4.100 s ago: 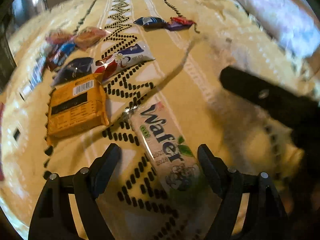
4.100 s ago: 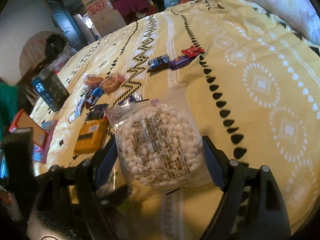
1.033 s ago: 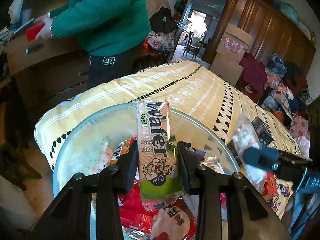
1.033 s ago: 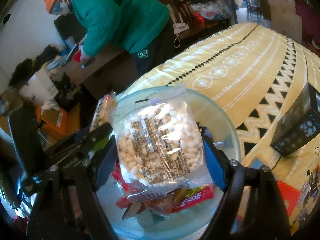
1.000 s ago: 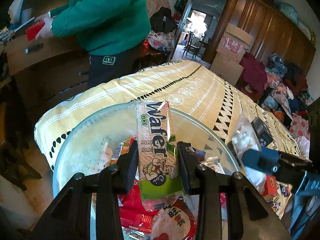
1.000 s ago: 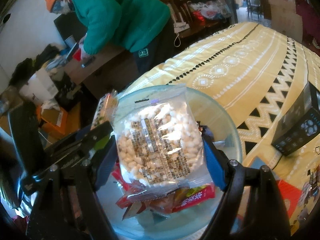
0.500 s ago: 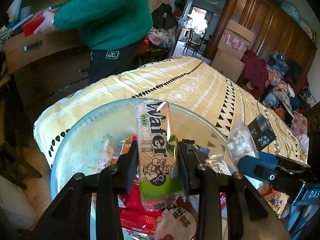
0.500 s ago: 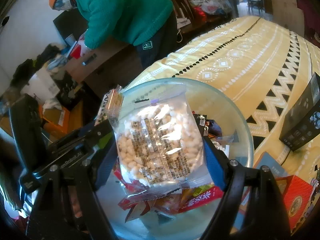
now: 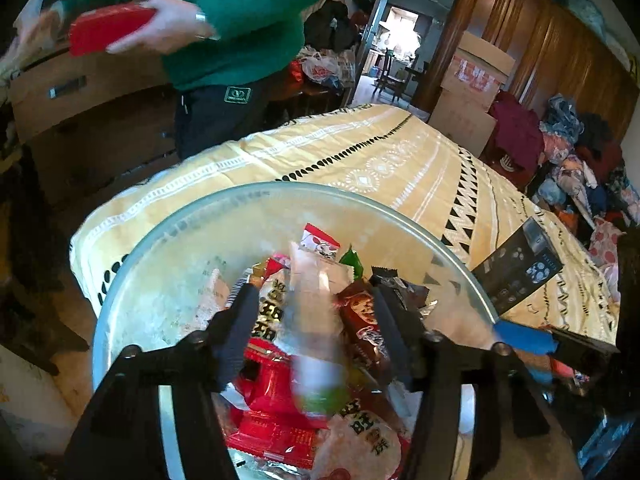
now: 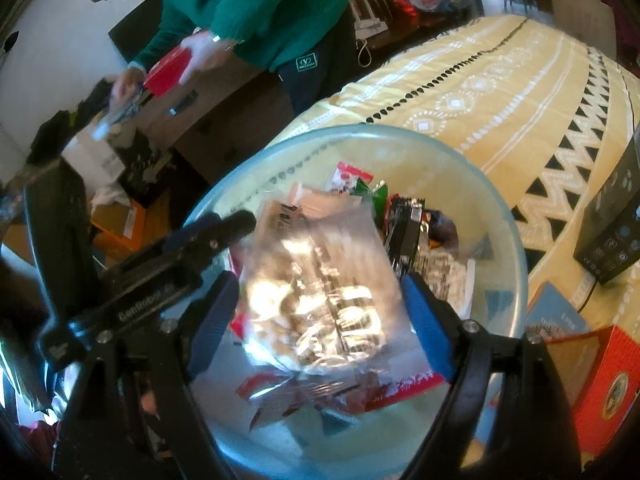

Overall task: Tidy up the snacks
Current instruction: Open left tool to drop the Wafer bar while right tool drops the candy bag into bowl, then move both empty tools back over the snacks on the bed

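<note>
Both our tools, left [image 9: 312, 308] and right [image 10: 320, 292], just opened wide; falling wafer [image 9: 316, 340] and clear bag [image 10: 324, 296] could bounce off the heap, out of the bowl [image 10: 500, 216].

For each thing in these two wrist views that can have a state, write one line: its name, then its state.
Left gripper: jaws just opened; blurred wafer pack dropping free between them.
Right gripper: jaws just opened; blurred clear bag of white puffs loose between them.
Large clear glass bowl: upright on the yellow patterned bedspread, partly filled with snack packets.
Black box: standing tilted beside the bowl.
</note>
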`<move>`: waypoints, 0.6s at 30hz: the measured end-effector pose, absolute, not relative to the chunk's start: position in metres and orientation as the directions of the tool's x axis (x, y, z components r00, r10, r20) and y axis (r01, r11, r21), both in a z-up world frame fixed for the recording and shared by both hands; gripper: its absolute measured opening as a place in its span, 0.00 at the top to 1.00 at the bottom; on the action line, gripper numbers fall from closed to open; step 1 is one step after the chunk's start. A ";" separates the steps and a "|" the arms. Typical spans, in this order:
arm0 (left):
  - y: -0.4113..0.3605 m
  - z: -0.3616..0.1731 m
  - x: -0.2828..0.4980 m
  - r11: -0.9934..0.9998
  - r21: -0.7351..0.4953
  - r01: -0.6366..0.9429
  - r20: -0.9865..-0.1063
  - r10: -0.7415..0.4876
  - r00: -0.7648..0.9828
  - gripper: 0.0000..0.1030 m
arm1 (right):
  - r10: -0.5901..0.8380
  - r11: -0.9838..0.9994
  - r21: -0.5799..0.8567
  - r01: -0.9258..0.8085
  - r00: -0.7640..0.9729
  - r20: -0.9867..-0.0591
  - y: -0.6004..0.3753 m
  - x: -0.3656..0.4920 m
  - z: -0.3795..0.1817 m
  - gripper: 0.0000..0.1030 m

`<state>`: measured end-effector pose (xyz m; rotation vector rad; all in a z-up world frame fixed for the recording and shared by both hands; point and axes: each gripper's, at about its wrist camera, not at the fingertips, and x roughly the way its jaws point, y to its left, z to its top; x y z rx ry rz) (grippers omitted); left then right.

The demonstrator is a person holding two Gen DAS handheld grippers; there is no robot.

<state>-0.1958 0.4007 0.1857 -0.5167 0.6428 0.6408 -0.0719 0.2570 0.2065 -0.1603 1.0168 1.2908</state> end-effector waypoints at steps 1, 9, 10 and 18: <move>0.401 0.186 -0.196 0.689 -0.241 -0.683 -0.683 0.380 0.624 0.32 | 0.713 0.331 0.426 -0.842 -0.072 -0.697 0.255 -0.073 0.204 0.11; 0.385 0.190 -0.194 0.703 -0.231 -0.673 -0.675 0.382 0.631 0.31 | 0.750 0.341 0.408 -0.847 -0.017 -0.662 0.225 -0.086 0.214 0.11; 0.383 0.191 -0.194 0.703 -0.233 -0.672 -0.674 0.381 0.633 0.31 | 0.755 0.341 0.405 -0.848 -0.010 -0.656 0.221 -0.089 0.216 0.11; 0.344 0.195 -0.180 0.763 -0.235 -0.602 -0.672 0.320 0.668 0.31 | 0.756 0.392 0.408 -0.824 0.036 -0.654 0.159 -0.108 0.199 0.10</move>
